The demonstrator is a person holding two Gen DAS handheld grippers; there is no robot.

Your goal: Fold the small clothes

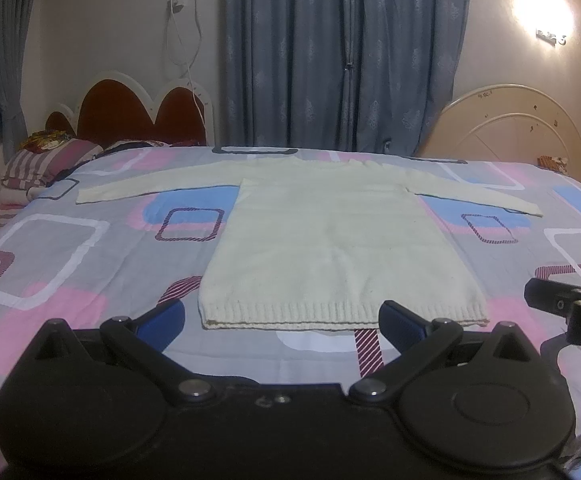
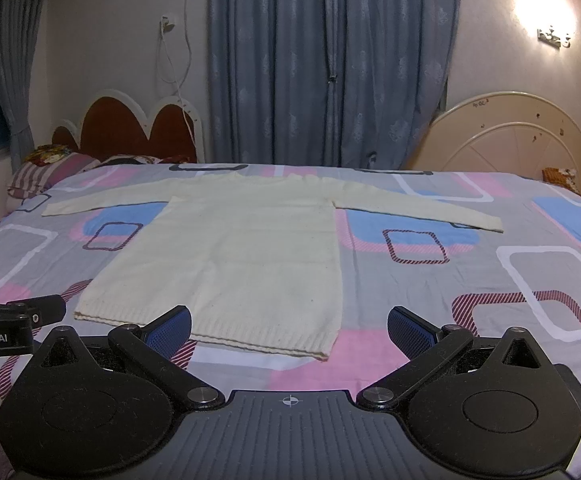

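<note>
A cream knitted sweater (image 1: 322,240) lies flat on the bed, hem toward me, both sleeves spread out to the sides. It also shows in the right wrist view (image 2: 234,252). My left gripper (image 1: 282,318) is open and empty, hovering just before the ribbed hem (image 1: 342,316). My right gripper (image 2: 289,326) is open and empty, near the hem's right corner (image 2: 322,354). The right gripper's body shows at the right edge of the left wrist view (image 1: 570,304); the left gripper's body shows at the left edge of the right wrist view (image 2: 14,312).
The bed sheet (image 1: 70,260) is grey with pink, blue and white squares. Striped pillows (image 1: 42,164) lie at the far left by a red headboard (image 1: 130,112). Blue curtains (image 1: 342,52) hang behind. A cream headboard (image 1: 510,124) stands at the far right.
</note>
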